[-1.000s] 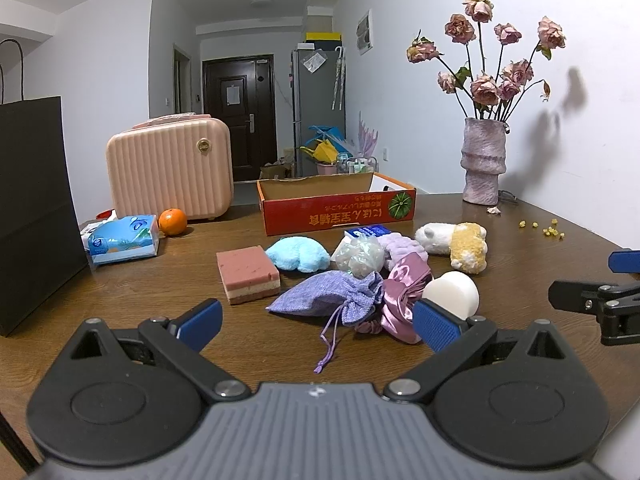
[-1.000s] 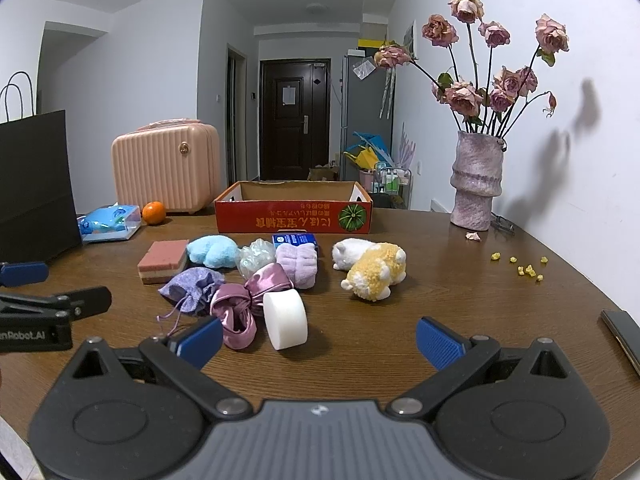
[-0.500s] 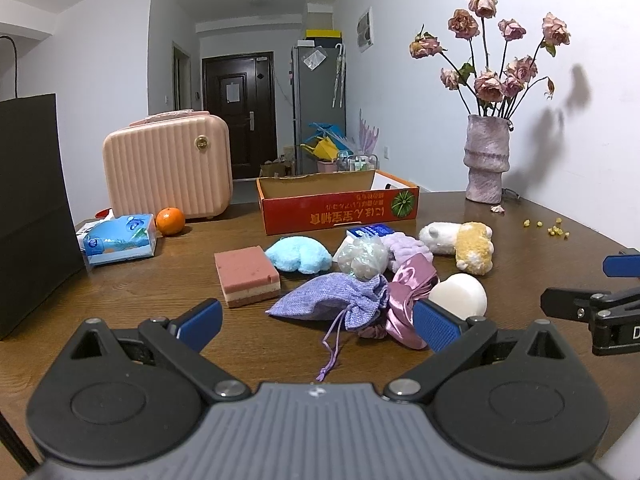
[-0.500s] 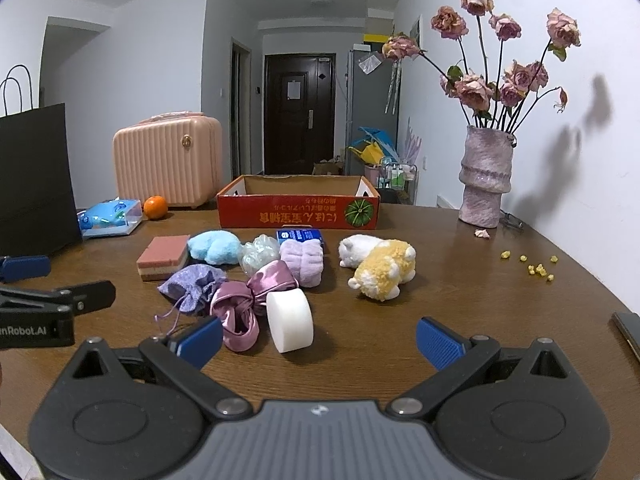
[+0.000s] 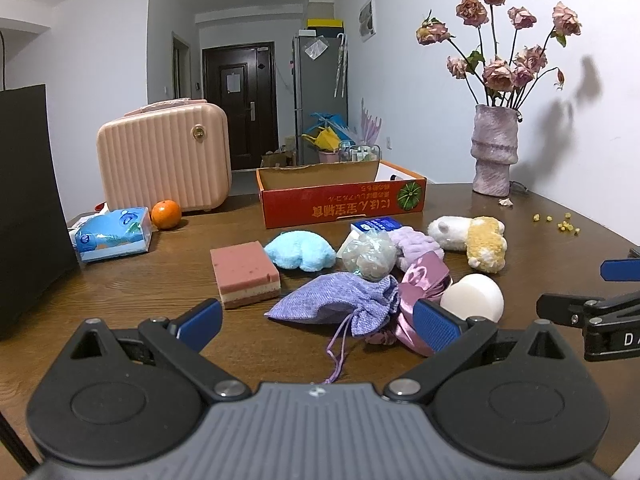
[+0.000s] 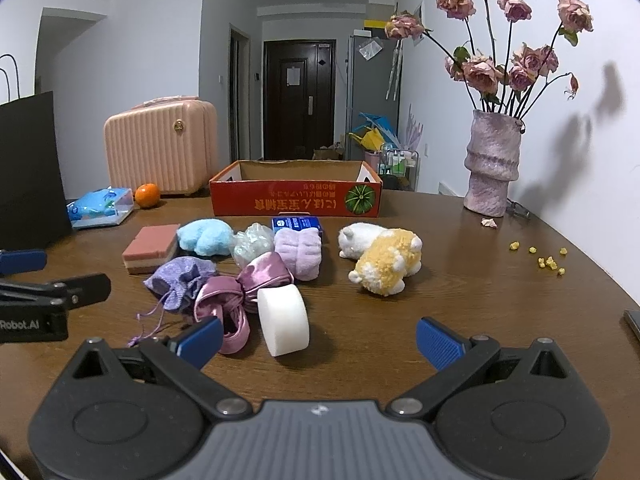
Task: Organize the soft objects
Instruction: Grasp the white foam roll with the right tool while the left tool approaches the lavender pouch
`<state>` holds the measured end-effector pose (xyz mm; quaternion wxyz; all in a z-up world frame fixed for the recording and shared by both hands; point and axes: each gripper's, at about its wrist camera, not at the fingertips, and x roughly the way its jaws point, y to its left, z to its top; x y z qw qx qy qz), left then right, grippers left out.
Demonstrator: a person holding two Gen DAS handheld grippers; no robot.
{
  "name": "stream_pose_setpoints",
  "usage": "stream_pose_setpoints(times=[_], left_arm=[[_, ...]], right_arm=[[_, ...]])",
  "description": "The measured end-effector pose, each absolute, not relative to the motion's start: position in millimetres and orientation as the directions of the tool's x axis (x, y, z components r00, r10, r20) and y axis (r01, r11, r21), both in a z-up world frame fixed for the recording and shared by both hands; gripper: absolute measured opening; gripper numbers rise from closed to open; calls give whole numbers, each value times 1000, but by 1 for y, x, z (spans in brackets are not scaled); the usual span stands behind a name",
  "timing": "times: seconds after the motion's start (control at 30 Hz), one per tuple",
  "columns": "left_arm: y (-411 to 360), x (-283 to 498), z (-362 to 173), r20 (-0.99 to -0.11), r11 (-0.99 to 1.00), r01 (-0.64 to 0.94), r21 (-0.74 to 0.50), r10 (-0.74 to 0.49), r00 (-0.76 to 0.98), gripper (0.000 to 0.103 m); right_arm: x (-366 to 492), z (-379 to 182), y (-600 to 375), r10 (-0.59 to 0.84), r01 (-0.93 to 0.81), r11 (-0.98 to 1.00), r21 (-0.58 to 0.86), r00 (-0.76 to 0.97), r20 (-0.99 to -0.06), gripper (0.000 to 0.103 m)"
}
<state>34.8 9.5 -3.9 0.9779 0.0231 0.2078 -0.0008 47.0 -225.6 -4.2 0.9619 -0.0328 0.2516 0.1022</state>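
Soft items lie clustered mid-table: a lavender drawstring pouch (image 5: 340, 304) (image 6: 180, 278), a pink satin bow (image 5: 420, 280) (image 6: 240, 288), a white foam puck (image 5: 474, 296) (image 6: 284, 320), a pink layered sponge (image 5: 244, 274) (image 6: 150, 246), a blue fluffy pad (image 5: 300, 250) (image 6: 206, 236), a mesh puff (image 6: 252, 244), a lilac plush pad (image 6: 300, 252) and a yellow-white plush toy (image 5: 480, 240) (image 6: 386, 266). Behind them stands an open red cardboard box (image 5: 340, 200) (image 6: 296, 196). My left gripper (image 5: 318, 324) is open just short of the pouch. My right gripper (image 6: 318, 340) is open near the puck.
A pink suitcase (image 5: 164, 156), an orange (image 5: 166, 214), a blue tissue pack (image 5: 112, 238) and a black paper bag (image 5: 28, 200) stand at the left. A vase of dried roses (image 6: 494, 168) and yellow crumbs (image 6: 544, 258) are at the right. A dark flat object (image 6: 634, 320) lies at the right edge.
Both grippers have eased slightly forward toward the pile, so the objects look a little larger. Nothing on the table has moved and both grippers stay open.
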Motion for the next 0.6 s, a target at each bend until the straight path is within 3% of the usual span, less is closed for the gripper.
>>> stream_pose_setpoints(times=[0.6], left_arm=[[7,73,-7,-435,999,5,53,18,900,103]], right_arm=[[92,-17,-222,188,-224,975,-4,828,-529,103]])
